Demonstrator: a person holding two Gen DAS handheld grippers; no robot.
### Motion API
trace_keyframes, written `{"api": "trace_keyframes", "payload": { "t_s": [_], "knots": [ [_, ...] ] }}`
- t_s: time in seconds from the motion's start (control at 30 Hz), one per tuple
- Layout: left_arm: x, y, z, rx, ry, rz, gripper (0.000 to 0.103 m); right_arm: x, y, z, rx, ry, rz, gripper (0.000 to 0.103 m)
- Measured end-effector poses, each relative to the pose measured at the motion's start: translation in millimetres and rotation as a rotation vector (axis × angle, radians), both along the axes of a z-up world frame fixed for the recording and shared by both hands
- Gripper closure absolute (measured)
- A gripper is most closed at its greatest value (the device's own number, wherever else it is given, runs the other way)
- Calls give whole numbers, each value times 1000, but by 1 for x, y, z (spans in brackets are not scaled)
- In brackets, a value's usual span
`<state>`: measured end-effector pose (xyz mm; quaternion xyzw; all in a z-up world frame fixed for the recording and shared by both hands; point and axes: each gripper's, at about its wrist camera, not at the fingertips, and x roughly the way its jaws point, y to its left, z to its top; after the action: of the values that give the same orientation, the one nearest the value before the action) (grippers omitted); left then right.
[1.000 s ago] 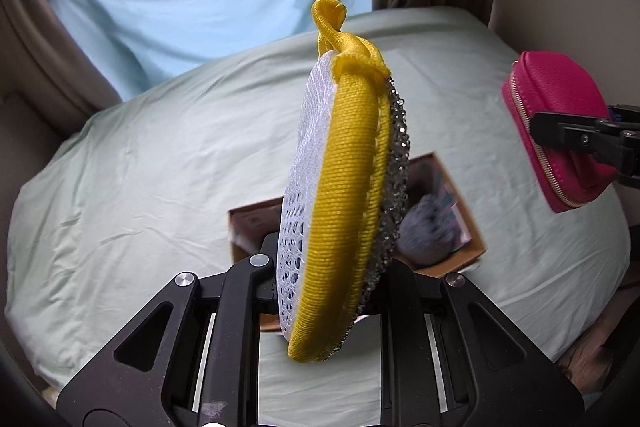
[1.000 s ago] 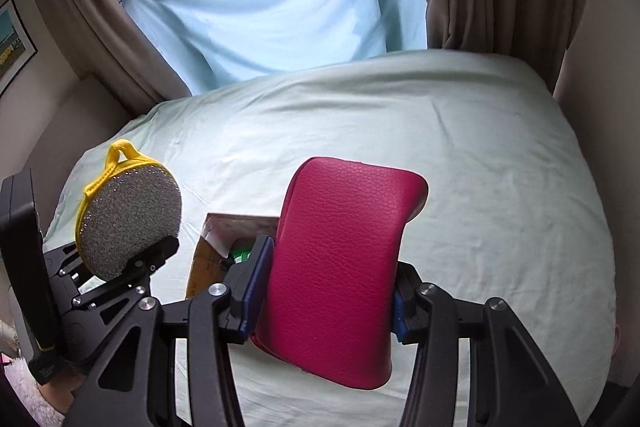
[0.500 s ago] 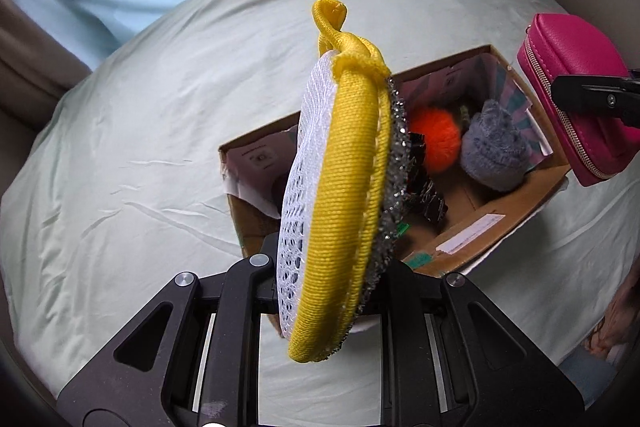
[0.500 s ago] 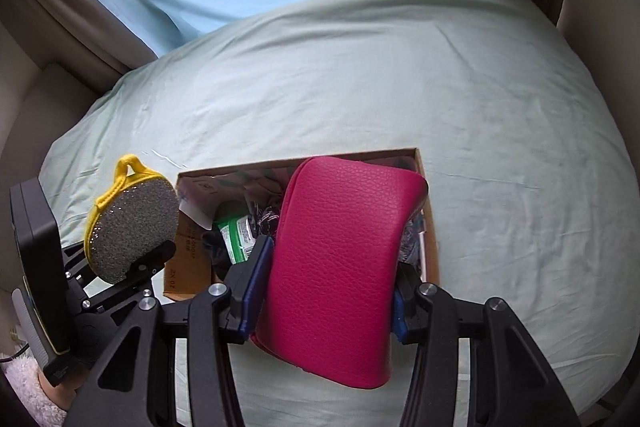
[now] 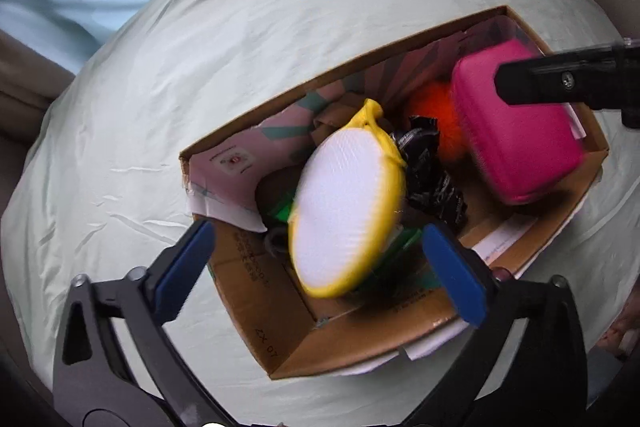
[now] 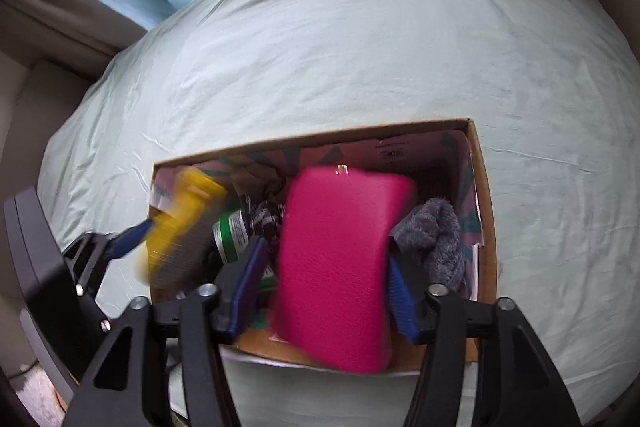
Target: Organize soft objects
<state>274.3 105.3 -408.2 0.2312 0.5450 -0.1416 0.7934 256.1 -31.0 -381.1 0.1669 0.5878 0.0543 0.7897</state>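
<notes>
1. Left gripper (image 5: 320, 259) has just sprung its jaws wide; the yellow scrubber (image 5: 346, 215) sits loose between them, dropping into the cardboard box (image 5: 280, 347).
2. Right gripper (image 6: 326, 287) has just been opening too; the pink pouch (image 6: 340, 267) looks free of the pads, inside the box.
3. Looks nearly done, since the bed (image 6: 360, 47) shows nothing else lying around.

One cardboard box (image 5: 280, 339), one yellow scrubber (image 5: 344, 219), one pink pouch (image 5: 520, 147)
</notes>
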Motion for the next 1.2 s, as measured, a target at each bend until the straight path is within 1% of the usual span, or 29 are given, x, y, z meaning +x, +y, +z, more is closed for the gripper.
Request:
{"api": "trace_keyframes", "payload": {
  "t_s": [0.03,0.07,0.13,0.27,0.47,0.63,0.77,0.87,0.9,0.97,1.03,1.1,1.13,1.2],
  "knots": [
    [-2,2,1,-20,-5,1,0,1,-2,3,8,-22,-6,17],
    [-4,1,3,-28,2,6,0,1,-4,5,8,-36,-6,0],
    [-5,4,1,-36,17,25,0,2,-8,11,-6,-52,-7,0],
    [-16,9,4,-49,36,64,0,2,-12,11,-16,-30,-6,0],
    [-17,14,22,-67,30,92,0,-2,-15,16,-16,-23,1,0],
    [-25,17,49,-94,12,126,0,-9,-11,35,-18,-54,29,0],
    [-33,19,86,-118,-30,163,0,-24,-15,67,-1,-109,40,0],
    [-43,19,127,-149,-79,196,0,-37,-20,101,-23,-150,49,0],
    [-46,17,140,-161,-93,206,0,-43,-23,115,-30,-168,49,0],
    [-56,17,175,-201,-137,233,0,-54,-27,143,-60,-210,50,0],
    [-66,15,205,-236,-175,257,0,-68,-34,178,-93,-272,52,0],
    [-81,14,240,-286,-228,285,0,-80,-41,207,-101,-315,54,0],
    [-87,14,252,-306,-250,296,0,-87,-44,221,-106,-335,54,0],
    [-104,14,285,-357,-320,329,0,-101,-51,250,-127,-388,47,0]
  ]
}}
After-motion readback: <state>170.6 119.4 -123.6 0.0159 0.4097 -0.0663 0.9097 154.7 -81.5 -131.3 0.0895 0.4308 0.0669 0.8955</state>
